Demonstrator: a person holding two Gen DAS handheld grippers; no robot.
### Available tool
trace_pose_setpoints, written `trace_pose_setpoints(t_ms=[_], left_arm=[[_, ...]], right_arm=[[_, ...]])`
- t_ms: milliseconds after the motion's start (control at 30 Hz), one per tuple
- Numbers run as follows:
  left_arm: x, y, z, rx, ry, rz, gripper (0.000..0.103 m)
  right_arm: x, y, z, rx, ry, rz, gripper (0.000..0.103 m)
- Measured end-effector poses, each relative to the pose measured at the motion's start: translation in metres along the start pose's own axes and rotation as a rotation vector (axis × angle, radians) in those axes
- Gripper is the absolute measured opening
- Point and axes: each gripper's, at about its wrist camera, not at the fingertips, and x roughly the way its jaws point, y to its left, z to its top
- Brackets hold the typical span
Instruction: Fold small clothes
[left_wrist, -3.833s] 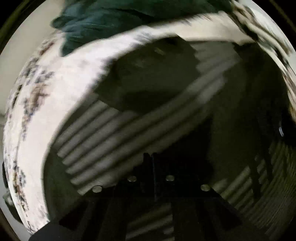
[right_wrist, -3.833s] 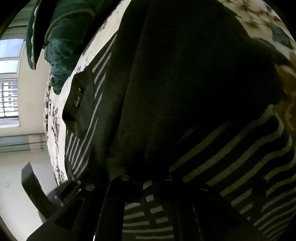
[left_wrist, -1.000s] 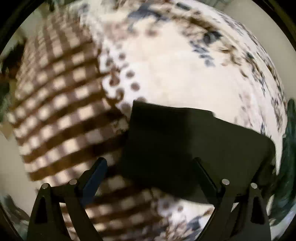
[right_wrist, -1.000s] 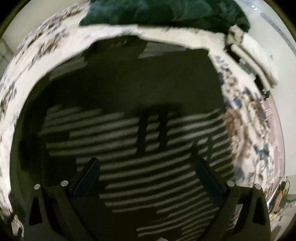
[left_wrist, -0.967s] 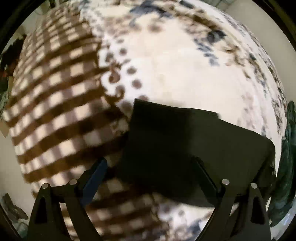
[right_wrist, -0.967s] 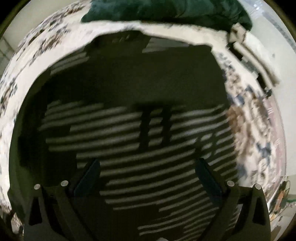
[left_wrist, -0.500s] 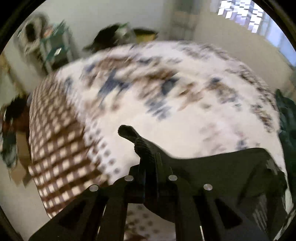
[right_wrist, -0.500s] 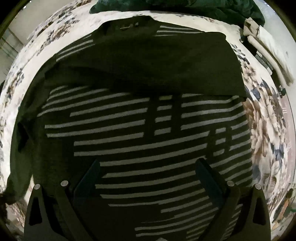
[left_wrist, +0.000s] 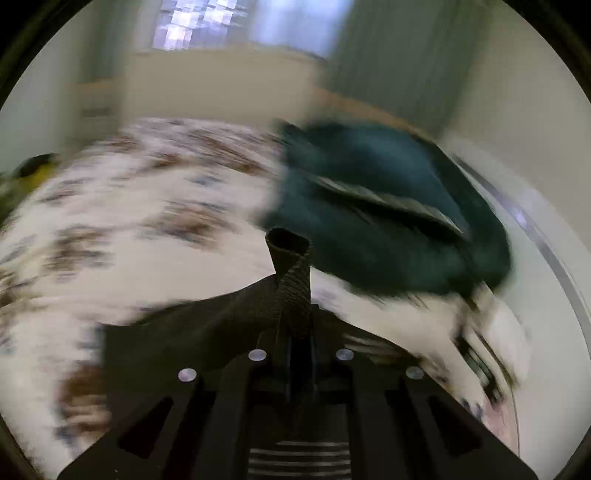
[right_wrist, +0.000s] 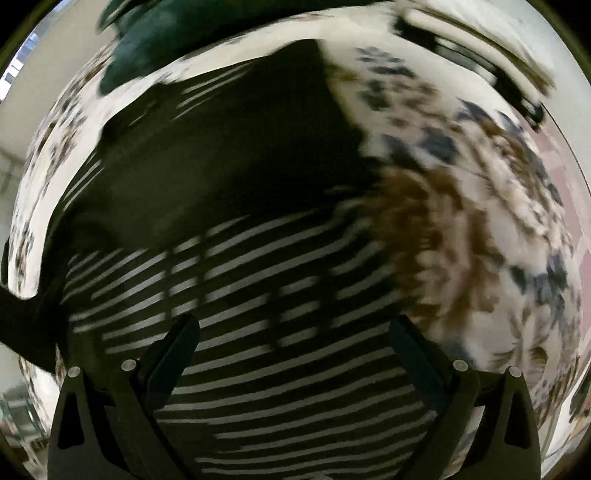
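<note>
Left gripper (left_wrist: 293, 343) clamped tight on a pinched corner of the dark knitted sweater with thin white stripes (left_wrist: 291, 291), jaws together with the fabric between them; a rolled tip of cloth stands up out of the pads and the rest trails down and away to the left beneath. Right gripper (right_wrist: 293, 354) with jaws wide apart, nothing between them, pointed steeply down over the striped body of the same sweater, which lies spread on the white bedspread with brown and blue floral print (right_wrist: 480, 206). Long axis of the garment judged to run away from the right gripper toward the plain dark upper panel. Left gripper alone in contact, so the fold-over falls to it. Beyond, a heaped dark teal blanket (left_wrist: 388, 206) near the far edge, judged the only obstruction. Farther still, blurred wall and window.
</note>
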Motion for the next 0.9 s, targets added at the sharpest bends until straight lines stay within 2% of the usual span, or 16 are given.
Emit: trace_pose_setpoints(t_ms=[100,133,233,267,333,367,400,467,533,600,700,767,833,900], left_arm=[[0.058,-0.06,-0.021,0.074,0.094,-0.062,0.005],[0.087,-0.08,-0.034,0.103,0.152,-0.086,0.005],[0.137,-0.107,-0.057,0.126,0.29,-0.112,0.01],[0.158,-0.11,-0.067,0.121,0.363,-0.132,0.014],[0.174,-0.109,-0.077,0.11,0.434,-0.135,0.045],[0.174,-0.098,-0.079,0.09,0.451,-0.139,0.077],[0.168,-0.094,-0.08,0.081,0.452,-0.145,0.09],[0.145,-0.063,-0.072,0.052,0.433,-0.135,0.09],[0.12,-0.025,-0.063,0.021,0.403,-0.094,0.09],[0.092,0.035,-0.049,0.0,0.351,0.03,0.09],[0.076,0.108,-0.041,-0.013,0.289,0.232,0.09],[0.077,0.16,-0.038,-0.057,0.298,0.368,0.09],[0.079,0.202,-0.038,-0.132,0.305,0.425,0.09],[0.081,0.221,-0.039,-0.16,0.302,0.449,0.09]], right_arm=[[-0.001,-0.033,0.007,0.049,-0.001,-0.019,0.103],[-0.001,-0.043,0.009,0.062,-0.002,-0.024,0.103],[-0.001,-0.067,0.018,0.086,0.0,-0.037,0.103],[0.0,-0.075,0.021,0.09,0.002,-0.039,0.103],[0.001,-0.085,0.026,0.082,0.007,-0.036,0.103],[0.001,-0.088,0.028,0.078,0.008,-0.025,0.103],[0.0,-0.092,0.031,0.071,0.006,0.0,0.103],[-0.004,-0.096,0.04,0.053,0.009,0.028,0.103],[-0.011,-0.101,0.051,0.061,0.005,0.064,0.103],[-0.018,-0.099,0.064,0.078,-0.006,0.108,0.103],[-0.023,-0.088,0.098,0.102,-0.031,0.198,0.103],[-0.018,-0.068,0.123,0.09,-0.049,0.237,0.102],[-0.006,-0.045,0.15,0.048,-0.071,0.222,0.1],[0.011,-0.024,0.17,0.006,-0.076,0.184,0.093]])
